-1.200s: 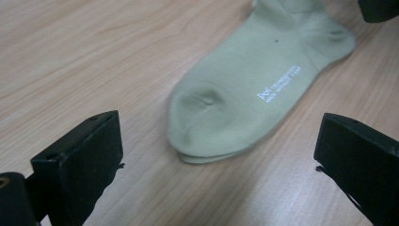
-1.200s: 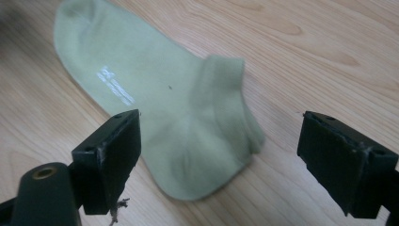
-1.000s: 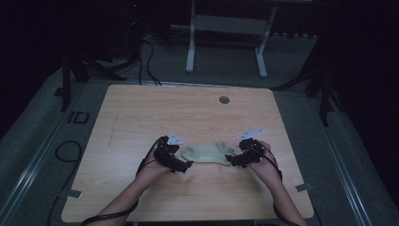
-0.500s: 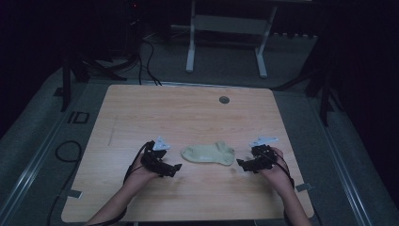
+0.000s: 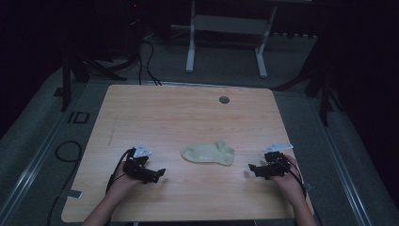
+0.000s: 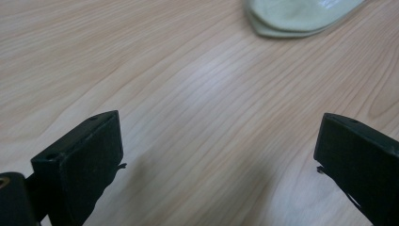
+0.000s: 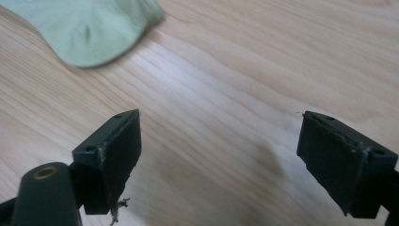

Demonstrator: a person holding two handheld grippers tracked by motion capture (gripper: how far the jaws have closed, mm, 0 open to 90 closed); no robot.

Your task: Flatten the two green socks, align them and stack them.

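A pale green sock point(image 5: 208, 154) lies flat on the wooden table point(image 5: 188, 113), toward the person's side of it, toe end pointing to the left and the cuff end kicking up slightly at the right. To the left of the sock sits the left gripper point(image 5: 157, 173), resting low on the table and held in the person's left hand point(image 5: 123, 181), clear of the fabric with bare wood between them. In the left gripper view its jaws stand wide apart with nothing between them, and the sock's point(image 6: 301, 16) rounded edge shows beyond them, two layers of cloth stacked at the rim. To the right of the sock is the right gripper point(image 5: 253, 168), held in the right hand point(image 5: 288, 181), also apart from the cloth. The right gripper view shows its jaws spread wide and empty too, with a bit of fluff clinging to the lower edge of one jaw, and the sock's point(image 7: 89, 28) edge lying ahead, a small dimple in its knit. Beyond the sock, near the far edge of the table, there is a small round grey grommet point(image 5: 224, 100). Both grippers point inward at the sock from opposite sides.
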